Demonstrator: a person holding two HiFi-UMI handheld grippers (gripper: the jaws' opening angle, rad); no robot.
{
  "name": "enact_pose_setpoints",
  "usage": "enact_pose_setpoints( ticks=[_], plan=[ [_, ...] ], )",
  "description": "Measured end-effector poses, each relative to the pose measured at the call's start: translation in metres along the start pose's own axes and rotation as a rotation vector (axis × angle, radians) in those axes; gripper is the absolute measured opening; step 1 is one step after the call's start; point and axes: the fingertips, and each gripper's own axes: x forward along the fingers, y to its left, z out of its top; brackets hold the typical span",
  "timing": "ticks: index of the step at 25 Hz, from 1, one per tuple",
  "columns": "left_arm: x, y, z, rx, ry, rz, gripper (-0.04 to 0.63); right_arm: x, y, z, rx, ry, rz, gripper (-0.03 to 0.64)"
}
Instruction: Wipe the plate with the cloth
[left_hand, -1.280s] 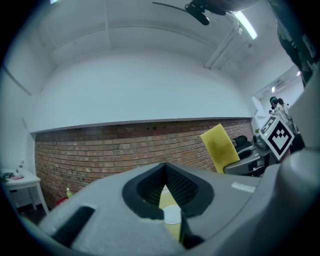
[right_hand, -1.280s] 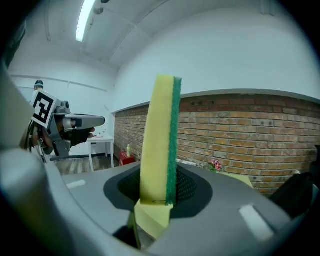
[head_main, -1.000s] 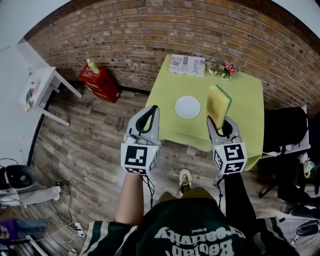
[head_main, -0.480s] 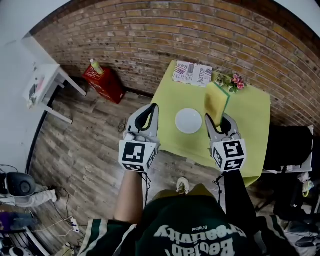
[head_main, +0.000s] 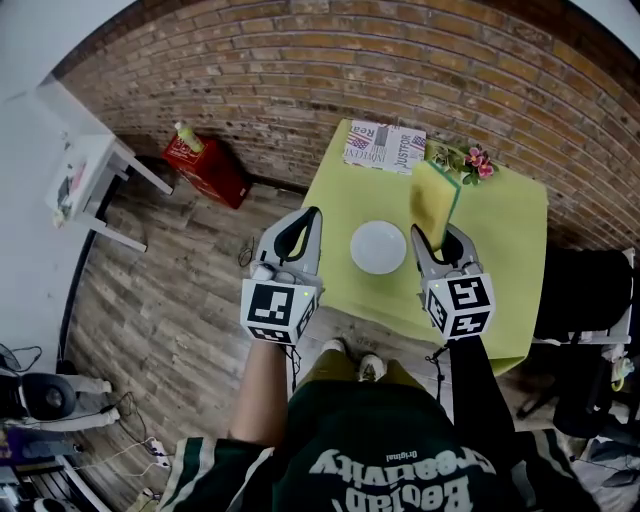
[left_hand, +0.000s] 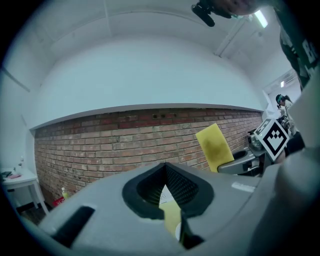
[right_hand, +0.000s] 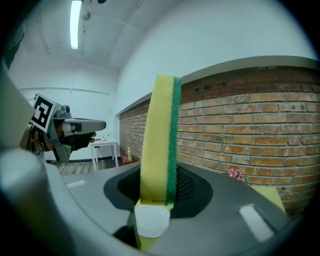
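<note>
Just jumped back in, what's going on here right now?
A person stands at a yellow-green table with a gripper in each hand. The right gripper is clamped on a yellow sponge with a green scouring side, held upright in the air. The left gripper has its jaws together with nothing in them. The white plate lies on the table, and the sponge is not on it, so wiping has not begun.
</note>
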Motion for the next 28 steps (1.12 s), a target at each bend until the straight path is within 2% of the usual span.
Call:
enact_pose_setpoints(
  ticks=[4,10,16,18,21,23,28],
  plan=[
    [0.017,0.004,-0.02,0.01,0.027,-0.059,0.008,0.015,0.005,-0.01,-0.003,0.038,0.0,0.126],
    [0.064,0.02,-0.044,0.035,0.017,-0.163,0.008,0.056,-0.003,-0.027,0.017,0.127,-0.075,0.12],
    [0.111,0.025,-0.082,0.012,0.061,-0.318,0.008,0.09,-0.007,-0.036,-0.01,0.212,-0.148,0.133],
    [0.122,0.021,-0.099,0.007,0.083,-0.375,0.008,0.1,-0.005,-0.044,0.006,0.259,-0.147,0.133],
    [0.132,0.016,-0.128,-0.007,0.125,-0.446,0.008,0.11,0.004,-0.064,0.122,0.343,-0.098,0.132],
    [0.136,0.013,-0.147,-0.018,0.154,-0.478,0.008,0.115,0.009,-0.079,0.163,0.398,-0.076,0.132],
    [0.143,0.011,-0.192,-0.044,0.227,-0.533,0.008,0.122,0.019,-0.114,0.092,0.573,-0.098,0.132]
  ],
)
